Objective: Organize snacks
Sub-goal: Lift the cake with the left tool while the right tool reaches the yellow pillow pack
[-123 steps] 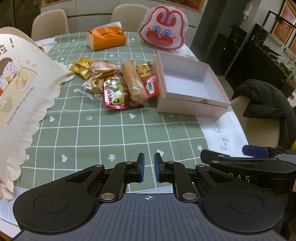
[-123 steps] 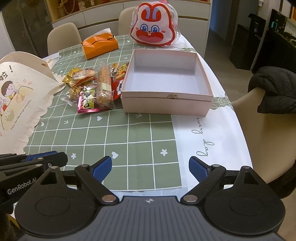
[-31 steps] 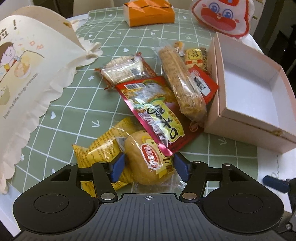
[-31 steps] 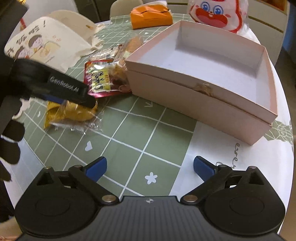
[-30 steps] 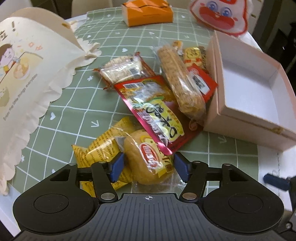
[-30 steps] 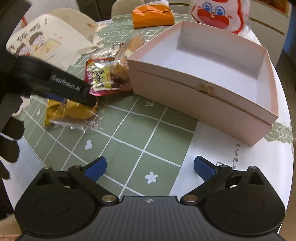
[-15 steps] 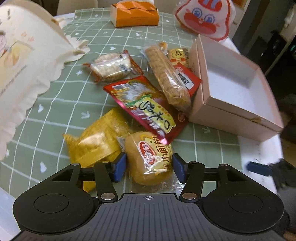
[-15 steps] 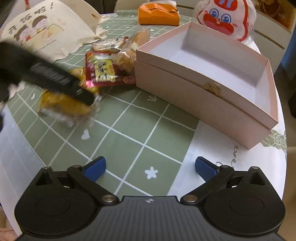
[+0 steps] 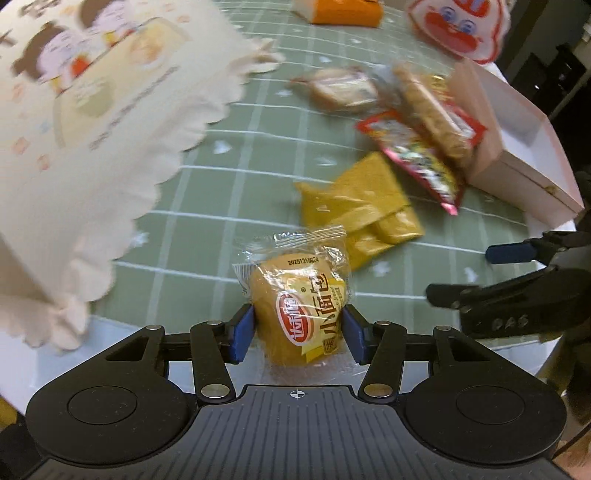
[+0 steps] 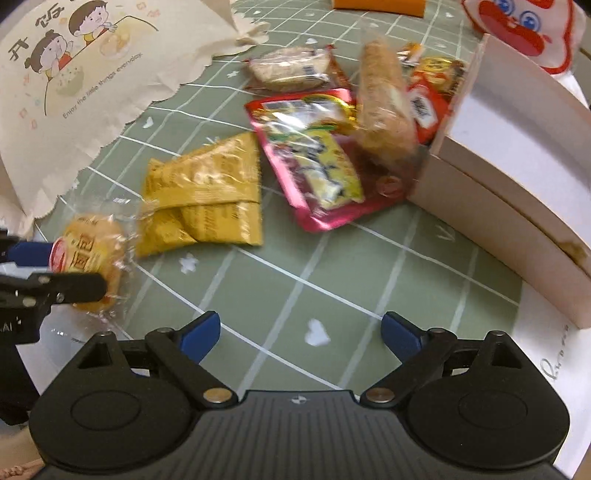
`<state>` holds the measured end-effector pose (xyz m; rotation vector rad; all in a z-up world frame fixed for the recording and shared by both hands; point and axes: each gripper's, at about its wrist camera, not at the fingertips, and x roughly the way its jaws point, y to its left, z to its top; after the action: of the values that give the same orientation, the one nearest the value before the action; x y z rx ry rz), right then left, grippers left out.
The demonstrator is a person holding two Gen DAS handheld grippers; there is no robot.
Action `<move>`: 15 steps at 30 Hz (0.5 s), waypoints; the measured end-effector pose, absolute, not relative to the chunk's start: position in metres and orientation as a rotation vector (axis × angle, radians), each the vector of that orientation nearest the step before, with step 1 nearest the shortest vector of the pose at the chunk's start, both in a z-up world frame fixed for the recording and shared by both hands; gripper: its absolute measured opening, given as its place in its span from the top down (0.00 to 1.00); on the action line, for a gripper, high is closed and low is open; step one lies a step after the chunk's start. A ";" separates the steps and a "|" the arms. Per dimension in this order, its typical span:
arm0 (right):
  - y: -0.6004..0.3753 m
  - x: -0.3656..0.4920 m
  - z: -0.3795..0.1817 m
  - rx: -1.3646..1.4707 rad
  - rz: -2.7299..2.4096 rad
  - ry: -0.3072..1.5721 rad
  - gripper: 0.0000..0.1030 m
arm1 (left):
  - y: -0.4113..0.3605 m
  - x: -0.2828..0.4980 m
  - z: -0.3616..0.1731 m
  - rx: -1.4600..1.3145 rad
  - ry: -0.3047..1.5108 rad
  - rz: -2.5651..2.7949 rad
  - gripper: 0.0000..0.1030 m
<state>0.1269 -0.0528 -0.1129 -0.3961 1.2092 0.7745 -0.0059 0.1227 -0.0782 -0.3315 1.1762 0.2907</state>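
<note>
My left gripper [image 9: 298, 328] is shut on a round yellow cake in a clear wrapper [image 9: 301, 295] and holds it above the table's near edge. The same cake shows in the right wrist view [image 10: 88, 254], at the left, between the left gripper's fingers [image 10: 26, 251]. My right gripper [image 10: 301, 332] is open and empty above the green cloth. A yellow packet [image 10: 207, 195], a red packet [image 10: 314, 158], a long biscuit bar [image 10: 384, 110] and other snacks lie beside the open pink box [image 10: 517, 155].
A large cream paper bag [image 10: 74, 85] with cartoon children lies at the left. An orange tissue box [image 9: 343, 11] and a red-and-white rabbit bag [image 9: 461, 26] stand at the far side. The white table edge [image 10: 554, 373] is close on the right.
My left gripper has closed on the yellow cake, lifted it and pulled it back toward the near edge. The right gripper has swung left toward the snack pile, still open.
</note>
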 end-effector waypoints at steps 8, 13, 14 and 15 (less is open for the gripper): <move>0.001 0.106 -0.092 -0.467 0.903 1.103 0.10 | 0.169 -0.026 -0.075 -0.374 1.157 0.345 0.45; 0.041 0.103 -0.076 -0.427 0.909 0.963 0.10 | 0.181 -0.028 -0.076 -0.400 1.146 0.338 0.45; 0.048 0.104 -0.074 -0.423 0.902 0.928 0.10 | 0.182 -0.028 -0.076 -0.405 1.146 0.336 0.45; 0.057 0.104 -0.073 -0.422 0.903 0.888 0.10 | 0.183 -0.028 -0.076 -0.408 1.147 0.331 0.45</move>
<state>0.1043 0.0570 -0.0728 -0.4223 0.8880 0.9025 -0.0280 0.1829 -0.0761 -0.4083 1.1471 0.3314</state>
